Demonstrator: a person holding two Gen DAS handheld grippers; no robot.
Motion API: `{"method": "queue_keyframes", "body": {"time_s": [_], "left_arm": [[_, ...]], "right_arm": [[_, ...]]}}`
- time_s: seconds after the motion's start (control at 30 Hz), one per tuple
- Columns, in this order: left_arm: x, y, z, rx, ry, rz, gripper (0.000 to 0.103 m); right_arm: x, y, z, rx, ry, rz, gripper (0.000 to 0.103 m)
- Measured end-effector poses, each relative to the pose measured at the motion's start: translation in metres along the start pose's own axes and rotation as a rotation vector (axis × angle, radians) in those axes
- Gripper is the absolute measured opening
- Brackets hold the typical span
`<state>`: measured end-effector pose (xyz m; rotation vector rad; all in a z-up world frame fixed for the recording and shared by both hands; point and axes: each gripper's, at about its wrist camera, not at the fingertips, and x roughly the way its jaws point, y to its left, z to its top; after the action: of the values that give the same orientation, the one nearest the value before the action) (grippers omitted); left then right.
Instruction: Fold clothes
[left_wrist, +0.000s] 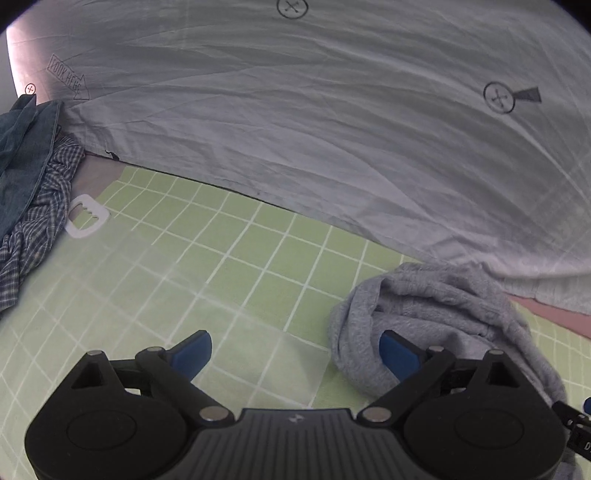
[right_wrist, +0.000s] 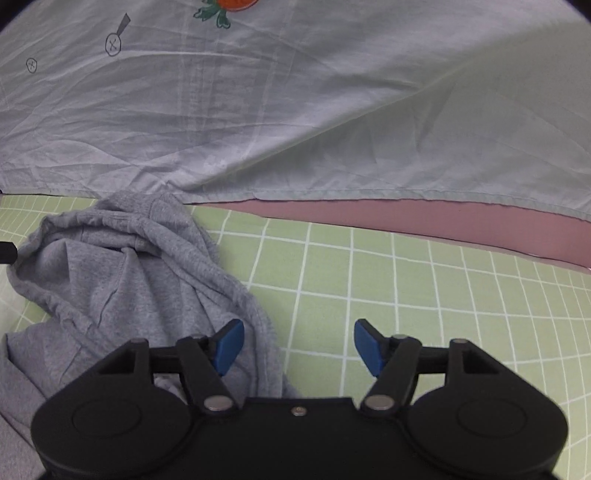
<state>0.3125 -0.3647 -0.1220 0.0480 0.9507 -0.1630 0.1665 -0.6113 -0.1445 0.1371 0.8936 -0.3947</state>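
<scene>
Left wrist view: grey sweatshirt (left_wrist: 436, 314) crumpled in a heap on the green checked sheet (left_wrist: 229, 266), right of the left gripper (left_wrist: 295, 356), whose jaws stand wide apart and empty; only here show a plaid and denim pile (left_wrist: 33, 184) and a white plastic piece (left_wrist: 87, 216) at far left. Right wrist view: same garment (right_wrist: 122, 280) bunched at left, right gripper (right_wrist: 299, 347) spread wide, holding nothing, its left fingertip (right_wrist: 229, 343) over the fabric's edge. Bare sheet lies to the right; a pale printed cloth (right_wrist: 295, 110) borders the far side.
</scene>
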Motion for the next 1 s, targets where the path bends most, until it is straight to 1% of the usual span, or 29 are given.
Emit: {"method": "queue_keyframes", "body": {"time_s": [0.13, 0.2, 0.27, 0.33, 0.47, 0.7, 0.8, 0.9, 1.0], "left_arm": [[0.022, -0.009, -0.006, 0.066, 0.082, 0.059, 0.097], [0.024, -0.009, -0.01, 0.097, 0.081, 0.087, 0.098], [0.021, -0.008, -0.012, 0.121, 0.069, 0.117, 0.098], [0.014, -0.003, -0.013, 0.126, 0.052, 0.137, 0.098], [-0.014, 0.005, -0.014, 0.071, -0.003, 0.091, 0.098], [-0.092, 0.015, -0.031, 0.028, -0.171, 0.015, 0.098], [-0.122, 0.027, -0.044, 0.006, -0.219, -0.001, 0.098], [-0.143, 0.041, -0.065, 0.0, -0.234, -0.005, 0.098], [-0.153, 0.055, -0.09, 0.005, -0.202, 0.003, 0.098]], "right_arm": [[0.011, -0.001, 0.004, -0.028, -0.013, -0.044, 0.068], [0.013, -0.004, 0.008, -0.034, -0.028, -0.076, 0.068], [0.002, -0.014, 0.017, -0.005, -0.071, -0.13, 0.067], [-0.015, -0.026, 0.021, 0.039, -0.111, -0.157, 0.067], [-0.056, -0.032, 0.002, 0.058, -0.168, -0.199, 0.067], [-0.127, -0.043, -0.032, 0.091, -0.269, -0.273, 0.067], [-0.159, -0.046, -0.049, 0.099, -0.307, -0.295, 0.068], [-0.187, -0.042, -0.069, 0.087, -0.329, -0.304, 0.068], [-0.207, -0.035, -0.091, 0.065, -0.331, -0.308, 0.068]]}}
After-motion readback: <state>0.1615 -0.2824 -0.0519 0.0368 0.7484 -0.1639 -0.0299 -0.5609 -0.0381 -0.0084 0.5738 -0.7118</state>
